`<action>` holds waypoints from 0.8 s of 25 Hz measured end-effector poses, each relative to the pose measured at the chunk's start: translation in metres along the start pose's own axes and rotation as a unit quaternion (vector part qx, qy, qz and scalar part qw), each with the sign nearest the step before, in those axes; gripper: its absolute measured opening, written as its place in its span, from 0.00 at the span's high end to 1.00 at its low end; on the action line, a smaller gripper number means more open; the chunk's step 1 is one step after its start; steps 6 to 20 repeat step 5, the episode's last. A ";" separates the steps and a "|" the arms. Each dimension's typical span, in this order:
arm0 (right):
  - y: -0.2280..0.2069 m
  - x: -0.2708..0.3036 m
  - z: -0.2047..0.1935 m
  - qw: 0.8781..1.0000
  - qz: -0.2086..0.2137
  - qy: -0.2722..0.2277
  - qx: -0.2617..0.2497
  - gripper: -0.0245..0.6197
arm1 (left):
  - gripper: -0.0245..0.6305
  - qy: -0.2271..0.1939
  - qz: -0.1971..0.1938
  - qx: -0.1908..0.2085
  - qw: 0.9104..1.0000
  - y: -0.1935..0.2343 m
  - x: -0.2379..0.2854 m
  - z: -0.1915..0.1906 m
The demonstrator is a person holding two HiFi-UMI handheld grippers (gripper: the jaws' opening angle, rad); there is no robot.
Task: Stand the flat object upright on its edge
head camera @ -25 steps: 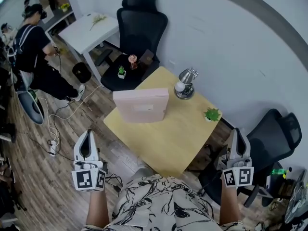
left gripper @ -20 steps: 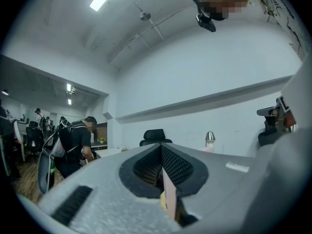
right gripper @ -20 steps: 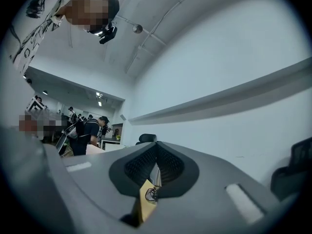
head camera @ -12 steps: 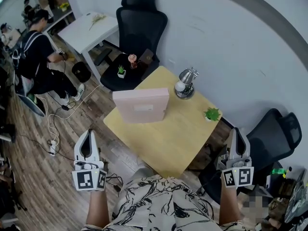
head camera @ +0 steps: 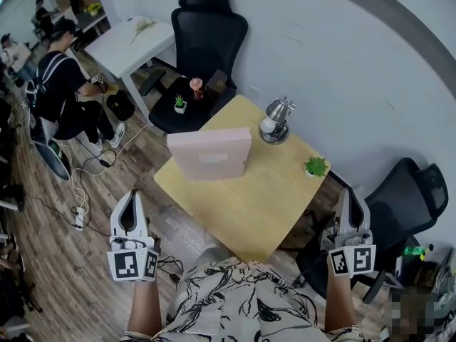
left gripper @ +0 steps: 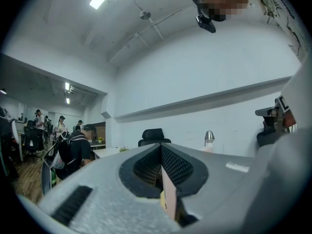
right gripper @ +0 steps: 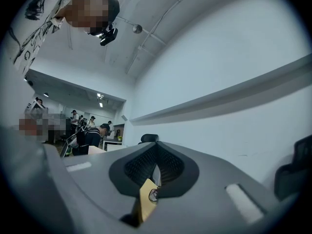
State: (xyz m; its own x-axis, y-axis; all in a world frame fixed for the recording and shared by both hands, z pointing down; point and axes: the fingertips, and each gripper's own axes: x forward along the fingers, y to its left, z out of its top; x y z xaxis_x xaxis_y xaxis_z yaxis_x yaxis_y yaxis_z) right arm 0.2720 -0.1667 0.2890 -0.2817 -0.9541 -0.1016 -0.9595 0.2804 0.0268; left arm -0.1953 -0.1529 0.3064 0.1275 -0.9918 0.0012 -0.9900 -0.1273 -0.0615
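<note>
Pink flat object [head camera: 209,155] stands upright on its long edge on the far-left part of the table [head camera: 263,205], broad face toward the person, so the task looks done. It is a thin rectangular slab, matte, with a pale label, and likely stiff and light, so it probably tips easily. The best hold is across the thickness at the top edge or a short side. The tabletop is smooth pale wood. Left gripper [head camera: 127,204] and right gripper [head camera: 351,199] both have their jaws closed on nothing, off the table at either side.
</note>
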 end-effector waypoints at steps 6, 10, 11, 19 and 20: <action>0.000 0.002 -0.002 1.000 0.000 0.000 0.000 0.97 | 0.96 0.000 -0.001 0.000 1.000 0.001 0.002 -0.002; 0.000 0.002 -0.002 1.000 0.000 0.000 0.000 0.97 | 0.96 0.000 -0.001 0.000 1.000 0.001 0.002 -0.002; 0.000 0.002 -0.002 1.000 0.000 0.000 0.000 0.97 | 0.96 0.000 -0.001 0.000 1.000 0.001 0.002 -0.002; 0.000 0.002 -0.002 1.000 0.000 0.000 0.000 0.97 | 0.96 0.000 -0.001 0.000 1.000 0.001 0.002 -0.002; 0.000 0.002 -0.002 1.000 0.000 0.000 0.000 0.97 | 0.96 0.000 -0.001 0.000 1.000 0.001 0.002 -0.002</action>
